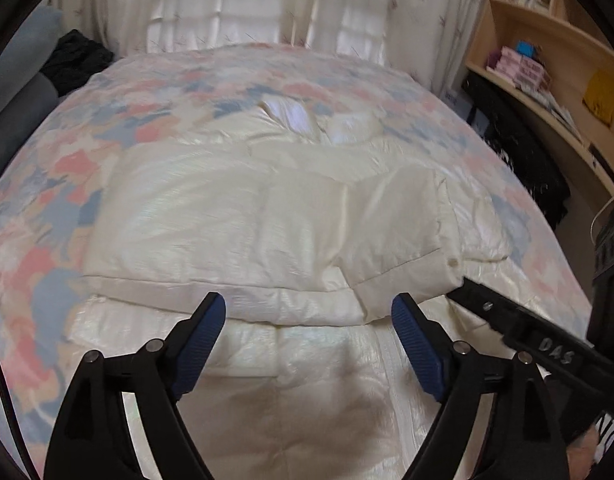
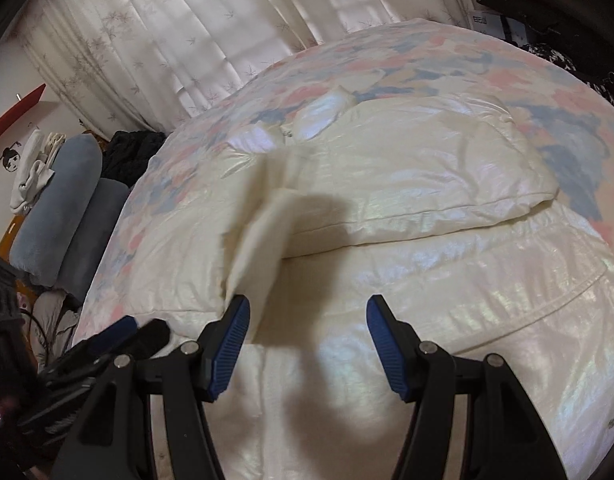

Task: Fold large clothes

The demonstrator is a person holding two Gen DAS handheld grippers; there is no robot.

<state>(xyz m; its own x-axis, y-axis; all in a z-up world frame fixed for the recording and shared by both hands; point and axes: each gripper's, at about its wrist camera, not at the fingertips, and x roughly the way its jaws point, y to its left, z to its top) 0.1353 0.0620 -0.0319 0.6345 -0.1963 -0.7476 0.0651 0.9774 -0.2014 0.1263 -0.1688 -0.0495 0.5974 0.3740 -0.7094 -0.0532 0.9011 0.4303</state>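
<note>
Cream puffy jacket [image 1: 243, 216] lying on floral bedspread [image 1: 47, 184], sleeves folded across its body, left gripper [image 1: 309, 314] spread wide, gripping nothing, right gripper [image 2: 307, 318] spread, its left pad against a sleeve cuff [image 2: 259, 240], wooden shelves [image 1: 547, 40] only in left view, grey pillows [image 2: 63, 208] clear only in right view

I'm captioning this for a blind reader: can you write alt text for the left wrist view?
A shiny cream puffy jacket lies partly folded on a bed with a pink and blue floral cover. The left tongs hang open over its near edge, gripping nothing.
</note>
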